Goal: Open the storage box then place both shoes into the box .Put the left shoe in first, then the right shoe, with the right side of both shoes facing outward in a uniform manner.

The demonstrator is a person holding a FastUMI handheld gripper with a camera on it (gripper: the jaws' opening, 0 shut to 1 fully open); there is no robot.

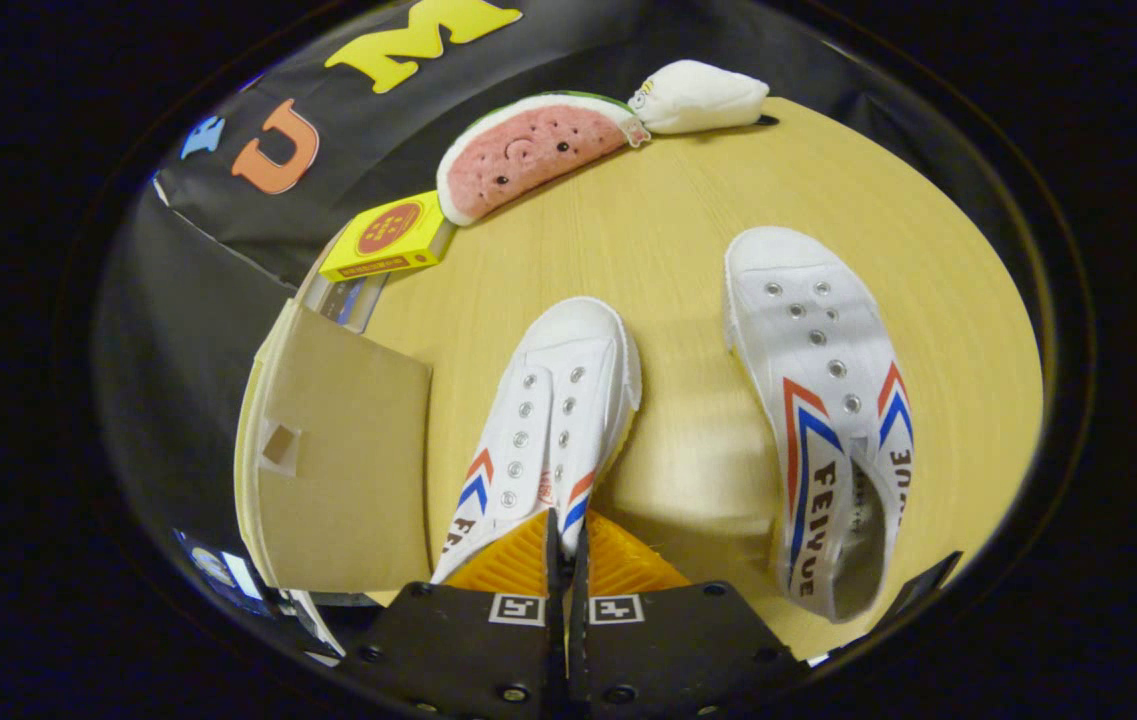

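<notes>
The gripper [565,545] has its 2 fingers pressed close together, with only a thin slit between them, clamped on the heel end of the nearer shoe [548,420]. That shoe is white canvas with metal eyelets, no laces, and red and blue chevron stripes on its sides; its rounded rubber toe points away from the fingers. It sits over the wooden table [668,230], whose surface is pale, smooth and lightly grained; whether the sole touches the wood cannot be told.

Just beside the held shoe, on 1 side, stands the storage box [343,455], plain brown cardboard with a flat flap showing a small square cut-out. On the other side, apart from the fingers, the second shoe [823,400] lies on the table, same canvas and stripes, its opening turned toward the gripper.

Beyond the box rests a small yellow carton [390,237] with a red round mark. Farther off lie a fuzzy watermelon-slice plush [528,150] and, touching its tip, a soft white plush [703,95].
</notes>
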